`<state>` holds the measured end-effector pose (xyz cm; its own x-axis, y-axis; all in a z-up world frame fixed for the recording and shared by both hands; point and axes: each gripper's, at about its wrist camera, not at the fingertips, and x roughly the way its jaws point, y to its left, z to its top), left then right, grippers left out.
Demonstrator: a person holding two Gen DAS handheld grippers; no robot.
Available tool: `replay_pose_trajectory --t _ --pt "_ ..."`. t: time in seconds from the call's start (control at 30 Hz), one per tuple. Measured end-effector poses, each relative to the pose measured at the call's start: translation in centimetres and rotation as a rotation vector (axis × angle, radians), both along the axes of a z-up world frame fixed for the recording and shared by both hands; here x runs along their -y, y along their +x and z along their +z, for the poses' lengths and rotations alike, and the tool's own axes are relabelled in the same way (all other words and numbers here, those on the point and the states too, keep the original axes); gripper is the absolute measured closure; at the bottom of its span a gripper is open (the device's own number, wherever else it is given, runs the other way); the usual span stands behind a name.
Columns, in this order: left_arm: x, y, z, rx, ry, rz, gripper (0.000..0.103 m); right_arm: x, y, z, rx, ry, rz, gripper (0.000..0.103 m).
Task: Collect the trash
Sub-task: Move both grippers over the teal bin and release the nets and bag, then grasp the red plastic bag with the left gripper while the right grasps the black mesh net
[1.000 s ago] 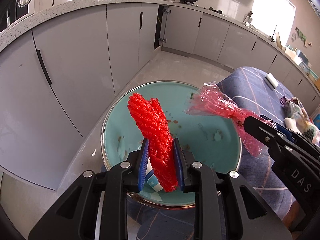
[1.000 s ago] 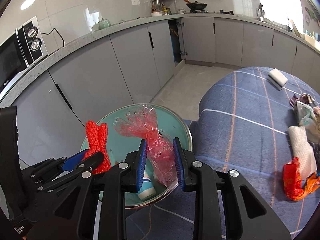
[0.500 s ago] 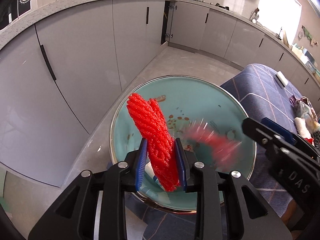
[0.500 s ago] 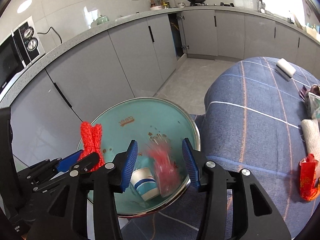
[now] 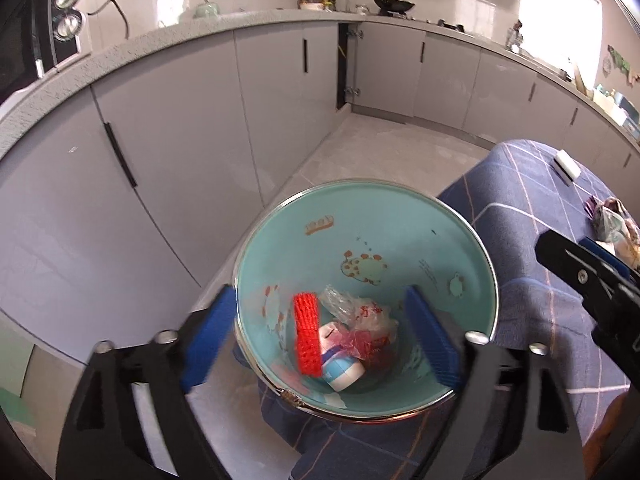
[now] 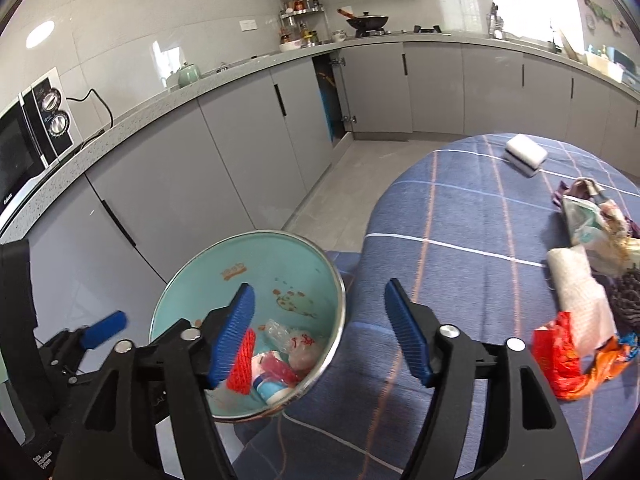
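A teal bin (image 5: 400,224) with a metal rim stands beside the blue-clothed table; it also shows in the right wrist view (image 6: 240,256). Inside lie a red foam net (image 5: 307,336), a clear and red plastic wrapper (image 5: 362,320) and a small cup (image 5: 340,372). My left gripper (image 5: 320,344) is open and empty, held above the bin. My right gripper (image 6: 320,336) is open and empty, over the bin's right rim. More trash lies on the table at the right: a red-orange wrapper (image 6: 568,360), a white paper towel (image 6: 580,292) and crumpled bags (image 6: 592,216).
The table has a blue checked cloth (image 6: 460,208) with a white sponge block (image 6: 526,155) at its far side. Grey kitchen cabinets (image 5: 180,140) line the left and back. A microwave (image 6: 28,140) stands on the counter. Bare floor (image 5: 380,148) lies beyond the bin.
Both grippers opened. The red plastic wrapper dropped from the right gripper and the red foam net from the left; both now lie in the bin.
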<state>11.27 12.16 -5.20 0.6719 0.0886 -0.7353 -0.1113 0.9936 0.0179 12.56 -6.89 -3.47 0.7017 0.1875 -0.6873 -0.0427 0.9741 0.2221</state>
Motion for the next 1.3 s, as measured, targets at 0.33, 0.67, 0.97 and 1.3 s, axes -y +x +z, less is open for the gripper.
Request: replay_pose_trajectory --t 0.33,0.67,0.97,1.3 --pt "2.4 -1.0 1.6 0.035 0.007 -0.022 0.006 3.2 -1.7 1.3 0.006 -0.031 -0.068 0.025" --pt "8.2 -1.7 1.9 0.036 -0.009 -0.157 0.006 7.9 -4.2 1.6 0.013 -0.058 -0.164 0.026" --pt "11.5 -2.4 1.4 0.006 -0.037 -0.228 0.006 11.3 -6.1 1.3 0.013 -0.061 -0.235 0.026" --pt "16.6 -3.0 1.1 0.008 -0.033 -0.36 0.006 16.4 -8.8 1.5 0.017 -0.101 -0.351 0.027"
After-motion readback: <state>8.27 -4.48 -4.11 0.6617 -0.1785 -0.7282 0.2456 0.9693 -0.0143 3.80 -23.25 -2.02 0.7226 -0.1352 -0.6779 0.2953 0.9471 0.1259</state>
